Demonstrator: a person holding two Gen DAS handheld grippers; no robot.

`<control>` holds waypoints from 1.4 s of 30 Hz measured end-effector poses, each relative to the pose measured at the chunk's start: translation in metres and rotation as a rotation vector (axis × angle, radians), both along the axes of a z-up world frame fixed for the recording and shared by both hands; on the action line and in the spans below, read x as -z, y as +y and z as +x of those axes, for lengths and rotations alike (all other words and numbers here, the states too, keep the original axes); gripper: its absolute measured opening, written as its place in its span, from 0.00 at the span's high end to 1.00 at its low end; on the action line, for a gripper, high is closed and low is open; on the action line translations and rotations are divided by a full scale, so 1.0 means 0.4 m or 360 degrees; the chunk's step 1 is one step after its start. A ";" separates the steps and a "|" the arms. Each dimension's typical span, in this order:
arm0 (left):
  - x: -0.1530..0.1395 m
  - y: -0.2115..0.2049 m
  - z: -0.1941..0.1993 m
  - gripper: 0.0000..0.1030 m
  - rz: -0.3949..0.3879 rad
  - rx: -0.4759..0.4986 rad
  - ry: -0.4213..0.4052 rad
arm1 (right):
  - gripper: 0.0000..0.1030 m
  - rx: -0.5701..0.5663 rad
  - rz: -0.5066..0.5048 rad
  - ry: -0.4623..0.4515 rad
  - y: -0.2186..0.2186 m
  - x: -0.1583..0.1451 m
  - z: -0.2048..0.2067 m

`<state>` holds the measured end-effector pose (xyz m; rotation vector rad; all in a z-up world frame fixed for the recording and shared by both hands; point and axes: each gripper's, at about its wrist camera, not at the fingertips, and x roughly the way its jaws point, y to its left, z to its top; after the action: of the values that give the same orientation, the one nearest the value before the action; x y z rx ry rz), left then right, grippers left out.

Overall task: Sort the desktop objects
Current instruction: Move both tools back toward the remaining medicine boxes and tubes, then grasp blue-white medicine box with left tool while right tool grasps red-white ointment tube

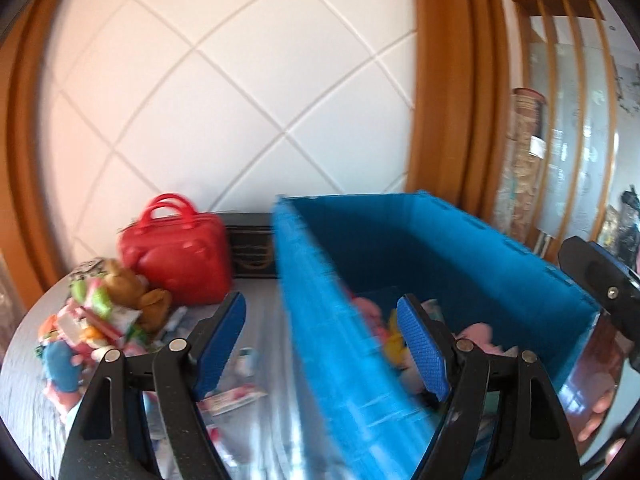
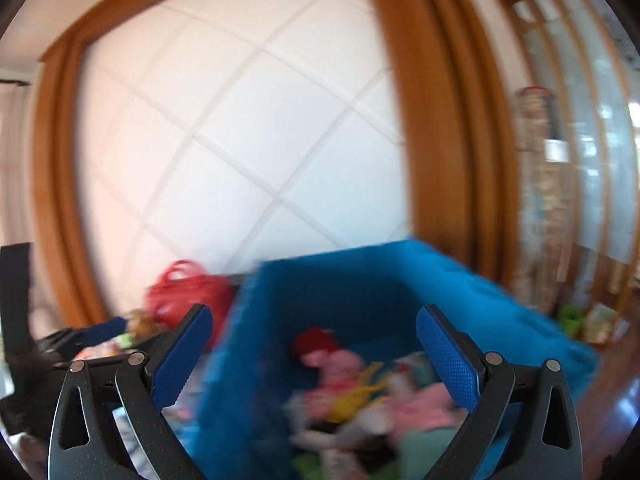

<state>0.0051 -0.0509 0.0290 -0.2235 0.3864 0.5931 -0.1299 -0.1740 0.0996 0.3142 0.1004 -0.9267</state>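
A blue plastic crate (image 1: pixel 440 248) stands on the table's right side, with pink, yellow and white soft toys (image 2: pixel 348 384) heaped inside. My left gripper (image 1: pixel 320 344) is open and holds nothing, its jaws straddling the crate's near left wall. My right gripper (image 2: pixel 316 356) is wide open above the crate's contents, nothing between its pads. A pile of small toys and packets (image 1: pixel 92 320), with a brown teddy bear (image 1: pixel 132 284), lies on the grey tabletop (image 1: pixel 24 380) at left. Both views are blurred.
A red handbag (image 1: pixel 176 256) stands behind the toy pile, a dark box (image 1: pixel 252 248) beside it. Flat packets (image 1: pixel 236 396) lie under my left gripper. A hand (image 1: pixel 600 420) and my right gripper's body show at the right edge. A white tiled wall and wooden frame rise behind.
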 end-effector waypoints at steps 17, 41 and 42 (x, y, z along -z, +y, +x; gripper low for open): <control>0.319 0.400 -0.460 0.25 -0.0299 -0.0574 0.0324 | 0.00 -0.0449 0.0159 0.0225 0.158 0.100 0.541; 0.793 0.390 -0.334 0.37 -0.0670 -0.0416 0.0870 | 0.00 -0.0621 0.0849 0.1009 0.082 0.673 0.742; 0.798 0.390 -0.326 0.42 -0.0669 -0.0406 0.0892 | 0.00 -0.0634 0.0861 0.1007 0.081 0.679 0.745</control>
<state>-0.1254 0.1052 -0.2903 -0.5171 1.0389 0.8220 0.1682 -0.1415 -0.1719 0.4686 0.9732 -0.5588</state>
